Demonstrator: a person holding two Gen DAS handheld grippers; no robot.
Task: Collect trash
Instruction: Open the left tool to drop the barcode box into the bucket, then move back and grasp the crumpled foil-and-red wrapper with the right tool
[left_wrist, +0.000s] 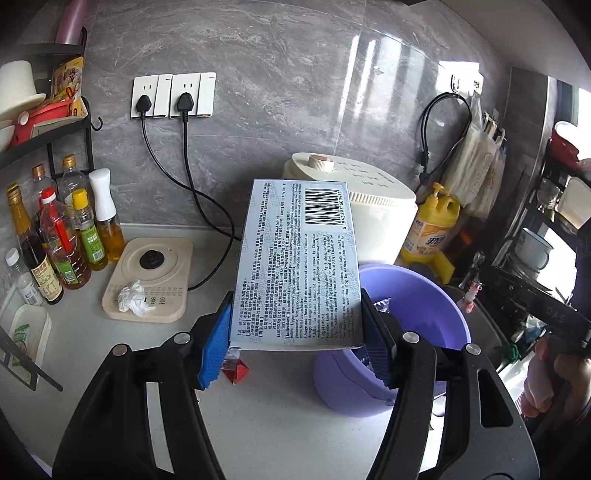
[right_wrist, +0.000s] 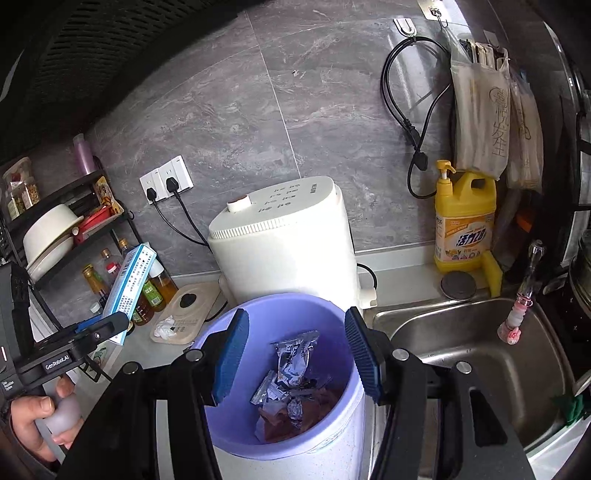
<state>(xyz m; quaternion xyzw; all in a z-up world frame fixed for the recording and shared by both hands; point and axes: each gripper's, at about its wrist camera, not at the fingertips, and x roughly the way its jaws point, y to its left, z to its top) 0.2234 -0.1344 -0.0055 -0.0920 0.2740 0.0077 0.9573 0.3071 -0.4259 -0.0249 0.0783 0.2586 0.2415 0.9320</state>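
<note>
The counter (left_wrist: 277, 424) carries the whole scene, pale and speckled, with a steel sink (right_wrist: 461, 354) at its right end and a white cooker (right_wrist: 284, 251) against the grey wall. In front of the cooker stands the purple bin (right_wrist: 280, 306), already holding crumpled foil wrappers (right_wrist: 291, 365) at its bottom. The step in hand looks like carrying a piece of trash to that bin: the left gripper (left_wrist: 297, 343) has its blue pads clamped on the sides of a pale blue box (left_wrist: 295, 266), held upright above the counter and just to the left of the bin rim. The right gripper (right_wrist: 295, 354) hovers over the bin mouth with its jaws spread wide and nothing between them. The next move, as I judge it, calls for swinging the box rightward over the opening and letting the pads part, while the right gripper clears out of the way. The box is a flat medicine carton, printed with dense small text and a barcode near its top edge; it seems light and undented. More trash waits: a crumpled tissue (left_wrist: 135, 299) on the kettle base (left_wrist: 147, 280), and a small red scrap (left_wrist: 236, 369) on the counter below the box.
</note>
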